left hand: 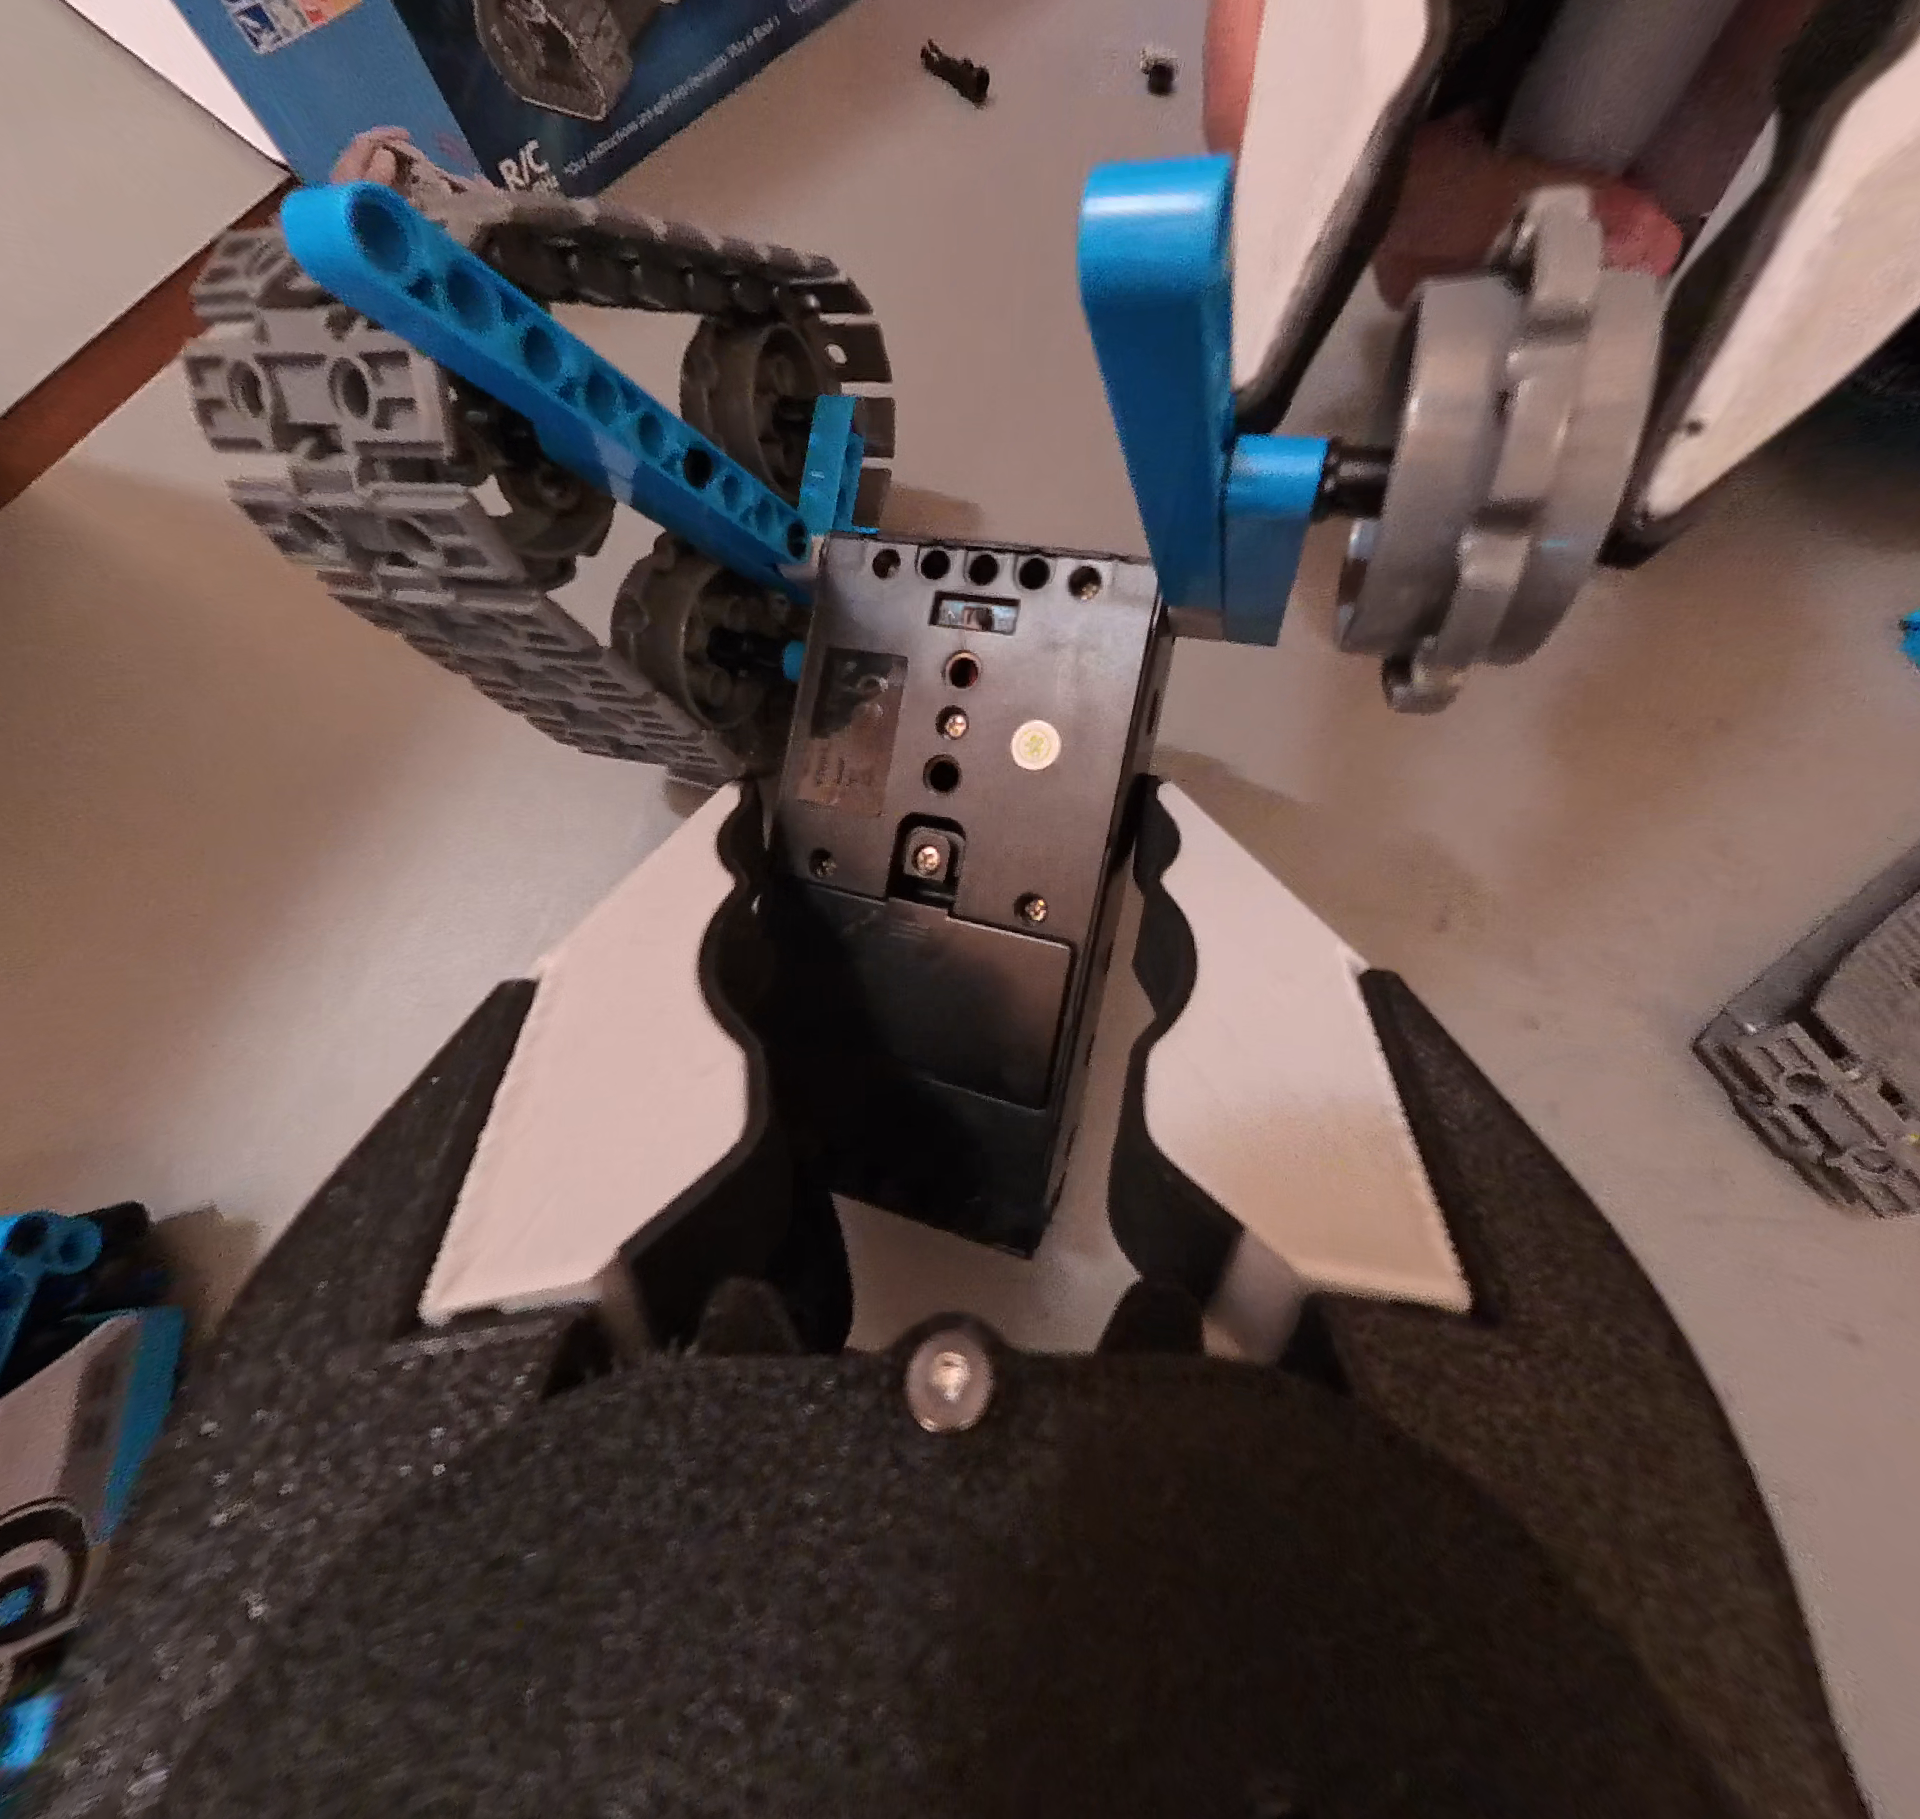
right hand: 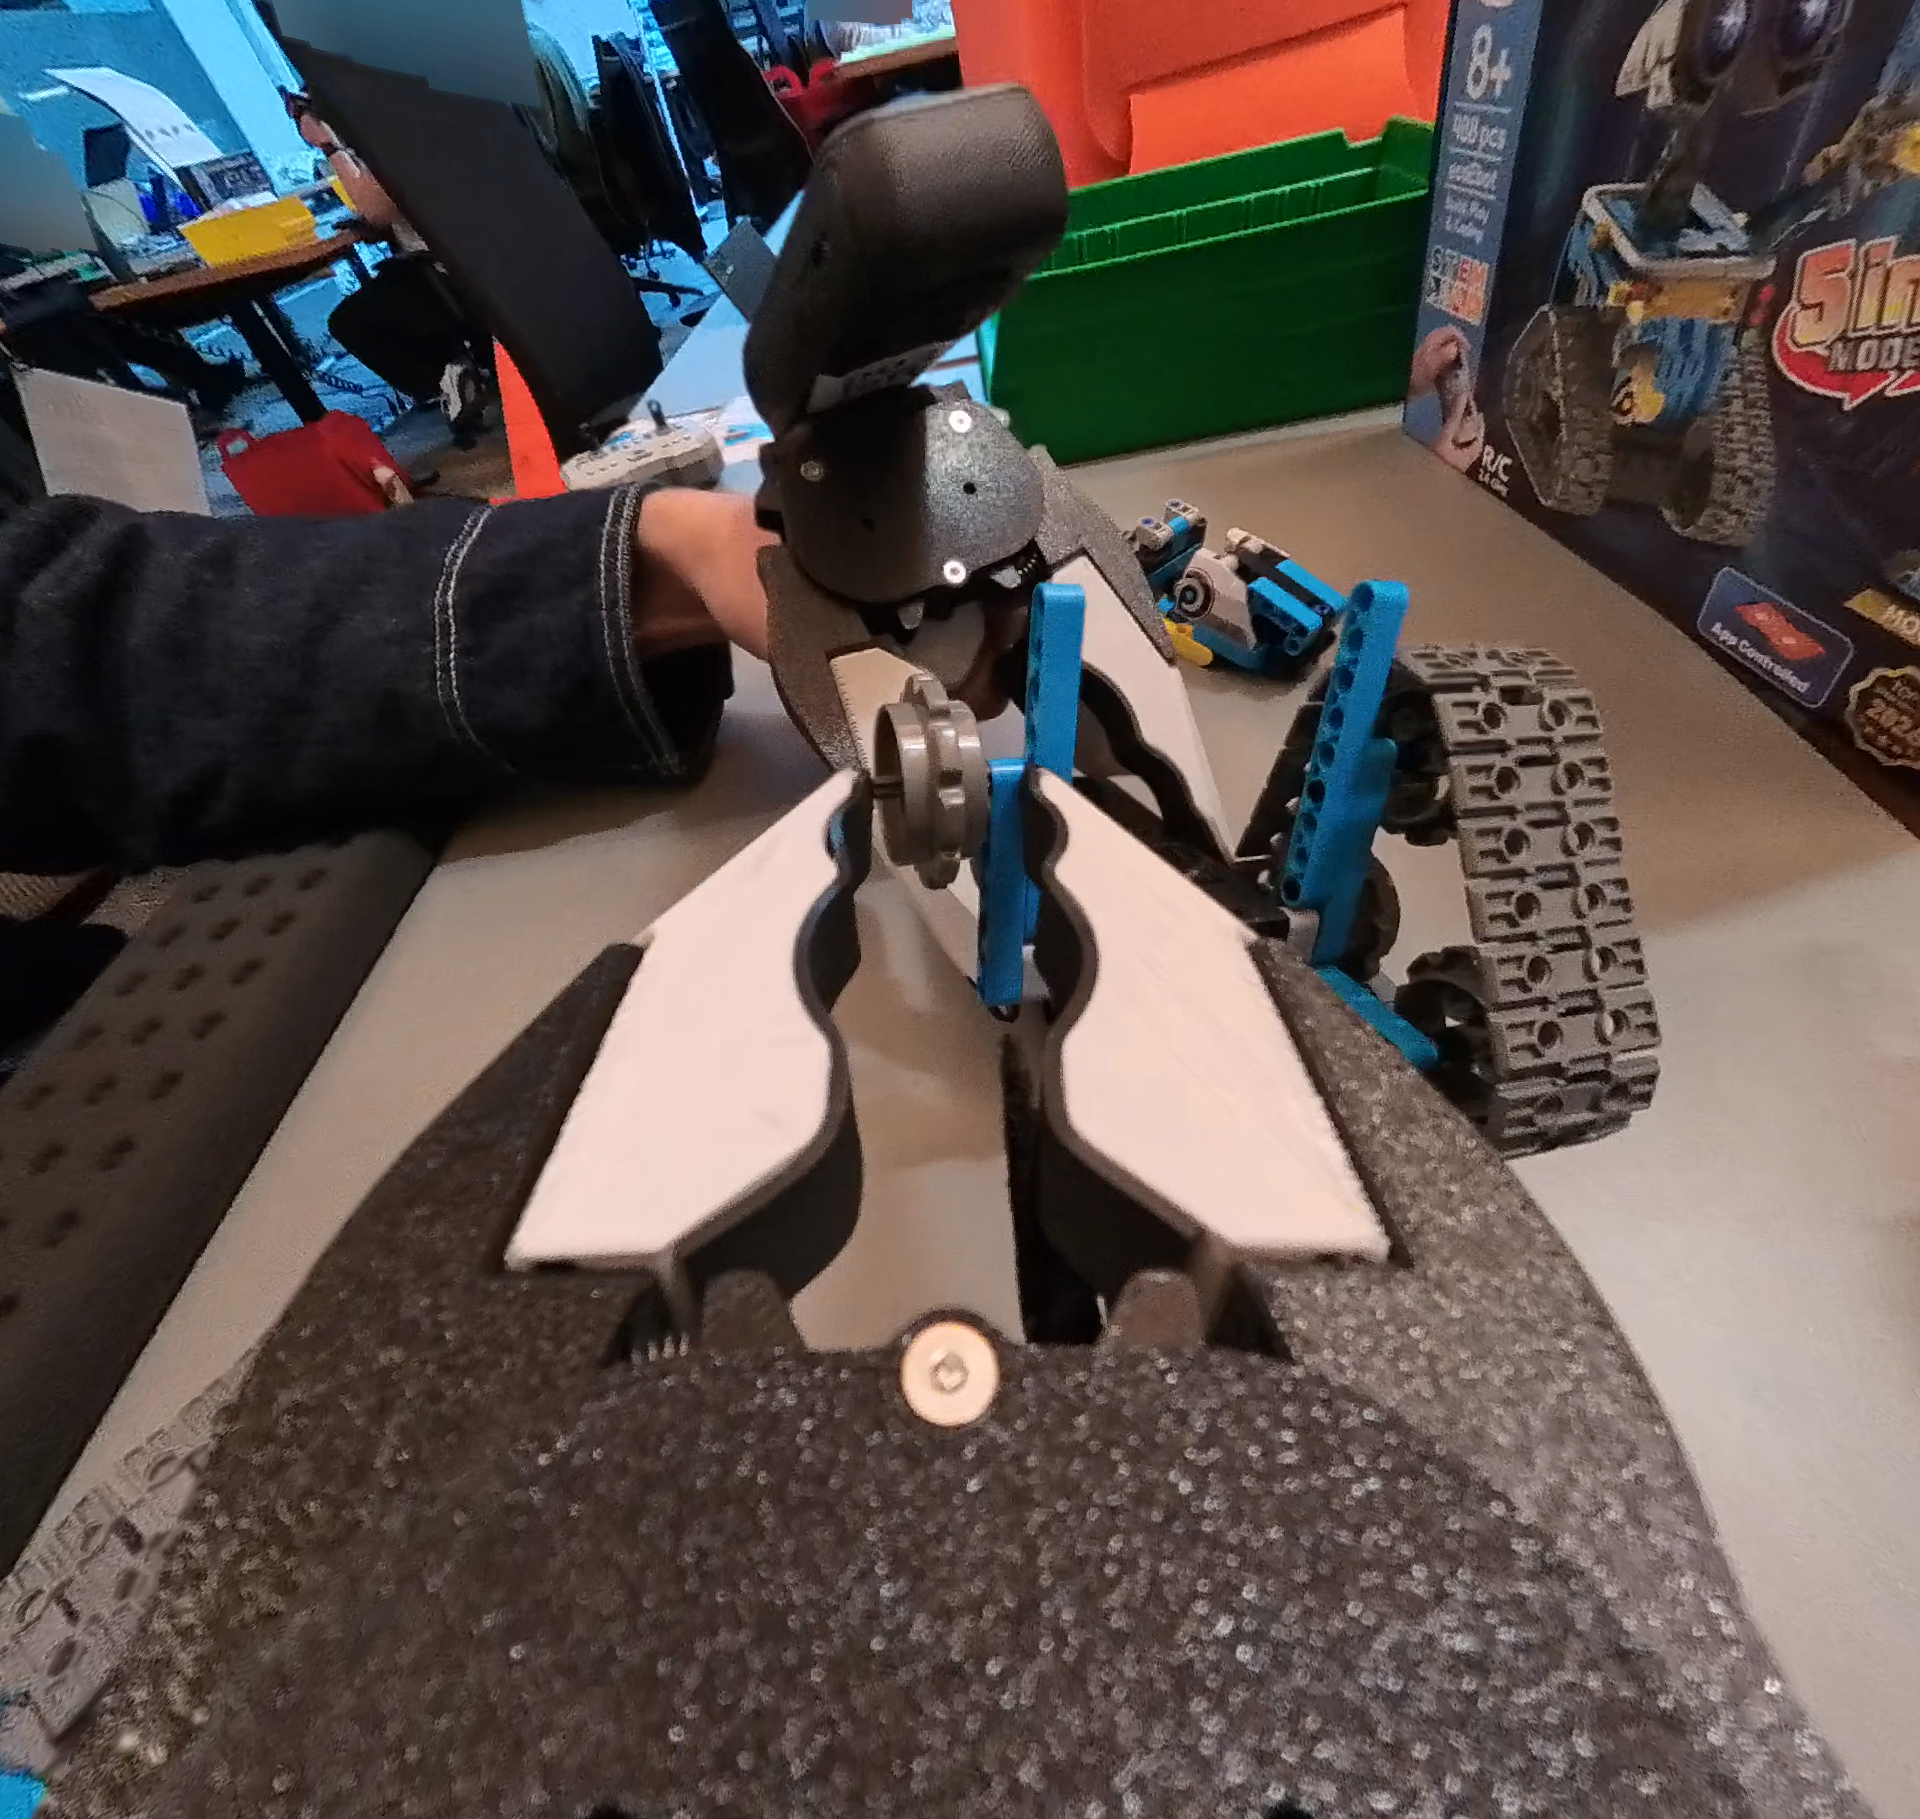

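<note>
My left gripper (left hand: 951, 803) is shut on a black motor box (left hand: 966, 761), held up off the table. A grey tracked wheel assembly (left hand: 416, 481) with a blue holed beam (left hand: 540, 356) hangs from the box's left side. A second blue beam (left hand: 1164, 398) stands on its right side, with a grey sprocket wheel (left hand: 1475, 481) on a black axle. My right gripper (right hand: 945, 798) is shut across that sprocket (right hand: 925, 782) and beam (right hand: 1013, 886); its white fingers (left hand: 1309, 159) show in the left wrist view. A sleeved hand (right hand: 696, 574) holds the left gripper's black housing (right hand: 904, 481).
A blue toy box (left hand: 468, 24) stands behind, also in the right wrist view (right hand: 1662, 315). A green bin (right hand: 1226, 315) sits at the back. Small black pins (left hand: 954, 70), a loose grey track piece (left hand: 1829, 1073) and a small blue-white sub-assembly (right hand: 1236, 606) lie on the grey table (left hand: 260, 834). There is about 9 cm between the tips of the two grippers. The left tips stand about 12 cm off the loose grey track piece (left hand: 1829, 1073).
</note>
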Available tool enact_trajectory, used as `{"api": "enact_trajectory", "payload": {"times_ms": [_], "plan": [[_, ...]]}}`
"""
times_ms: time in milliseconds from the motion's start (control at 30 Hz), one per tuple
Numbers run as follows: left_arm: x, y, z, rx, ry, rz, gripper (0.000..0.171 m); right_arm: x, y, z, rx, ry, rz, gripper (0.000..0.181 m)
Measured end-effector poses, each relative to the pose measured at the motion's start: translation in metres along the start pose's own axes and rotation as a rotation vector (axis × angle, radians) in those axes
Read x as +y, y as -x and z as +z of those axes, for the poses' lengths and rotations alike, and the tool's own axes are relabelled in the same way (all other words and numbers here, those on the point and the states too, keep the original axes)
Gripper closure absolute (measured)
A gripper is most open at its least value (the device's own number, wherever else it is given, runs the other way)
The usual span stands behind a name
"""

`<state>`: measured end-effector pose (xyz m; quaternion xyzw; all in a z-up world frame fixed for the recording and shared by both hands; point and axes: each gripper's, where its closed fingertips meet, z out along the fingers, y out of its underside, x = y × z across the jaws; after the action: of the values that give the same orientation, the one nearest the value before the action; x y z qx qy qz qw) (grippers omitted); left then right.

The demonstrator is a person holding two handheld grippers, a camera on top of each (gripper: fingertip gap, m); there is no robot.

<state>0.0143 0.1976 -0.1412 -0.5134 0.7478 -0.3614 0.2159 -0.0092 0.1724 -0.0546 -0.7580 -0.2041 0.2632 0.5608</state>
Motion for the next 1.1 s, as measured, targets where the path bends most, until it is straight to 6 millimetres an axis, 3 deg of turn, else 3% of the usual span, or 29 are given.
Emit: {"api": "enact_trajectory", "payload": {"times_ms": [133, 200, 333, 400, 533, 800, 967, 1100], "plan": [[0.007, 0.004, -0.002, -0.114, 0.039, 0.014, 0.1, 0.012, -0.004, -0.005, -0.002, 0.005, 0.042, 0.161], [0.002, -0.008, -0.014, -0.14, 0.014, 0.059, 0.091, 0.021, -0.003, -0.003, 0.008, 0.013, 0.013, 0.161], [-0.029, -0.051, -0.034, -0.006, -0.181, 0.078, 0.126, 0.032, -0.001, 0.006, 0.041, 0.047, -0.066, 0.161], [-0.026, -0.048, -0.032, -0.006, -0.178, 0.066, 0.13, 0.032, -0.002, 0.007, 0.046, 0.047, -0.085, 0.161], [-0.024, -0.044, -0.026, 0.02, -0.196, 0.029, 0.154, 0.031, -0.003, 0.007, 0.056, 0.039, -0.088, 0.162], [-0.029, -0.041, -0.035, -0.025, -0.223, 0.062, 0.156, 0.021, -0.002, 0.009, 0.138, 0.055, -0.2, 0.162], [-0.021, -0.037, -0.029, -0.074, -0.163, 0.1, 0.156, 0.031, -0.007, 0.013, 0.153, 0.089, -0.163, 0.164], [-0.025, -0.04, -0.033, -0.061, -0.182, 0.102, 0.157, 0.026, -0.007, 0.011, 0.153, 0.058, -0.139, 0.168]]}}
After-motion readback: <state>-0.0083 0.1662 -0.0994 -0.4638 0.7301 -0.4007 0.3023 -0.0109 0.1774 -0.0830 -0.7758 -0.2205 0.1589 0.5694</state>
